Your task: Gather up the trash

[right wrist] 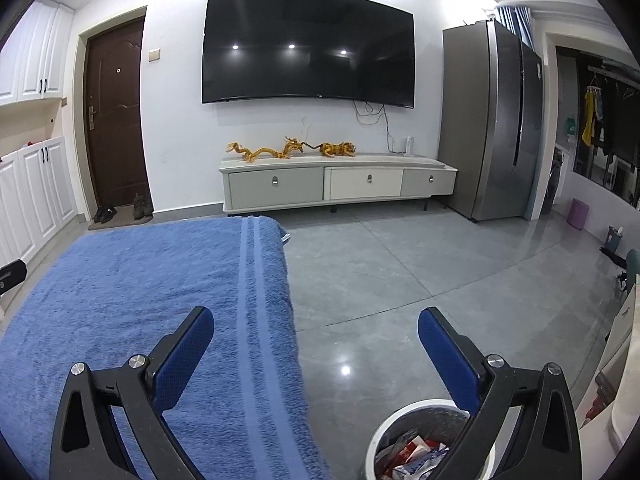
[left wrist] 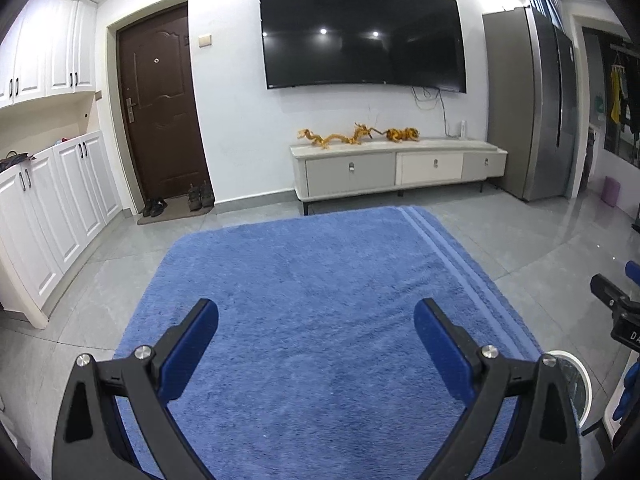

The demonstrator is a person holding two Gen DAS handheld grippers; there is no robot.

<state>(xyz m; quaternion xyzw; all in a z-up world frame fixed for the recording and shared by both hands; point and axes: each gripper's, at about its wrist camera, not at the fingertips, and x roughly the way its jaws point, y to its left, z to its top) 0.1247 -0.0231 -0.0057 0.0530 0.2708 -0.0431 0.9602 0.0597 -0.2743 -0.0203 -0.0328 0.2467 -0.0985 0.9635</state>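
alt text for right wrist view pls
Open right gripper hangs empty above a blue towel's edge and grey floor; a white-rimmed trash bin holding wrappers sits below its right finger. A wall TV and low cabinet stand beyond.

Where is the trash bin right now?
The trash bin sits on the grey tile floor at the bottom of the right wrist view, just right of the blue towel and under the open right gripper.

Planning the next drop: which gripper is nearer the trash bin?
Right. The right gripper hangs almost over the trash bin, whose rim sits by its right finger. The left gripper is above the blue towel, the bin off to its right.
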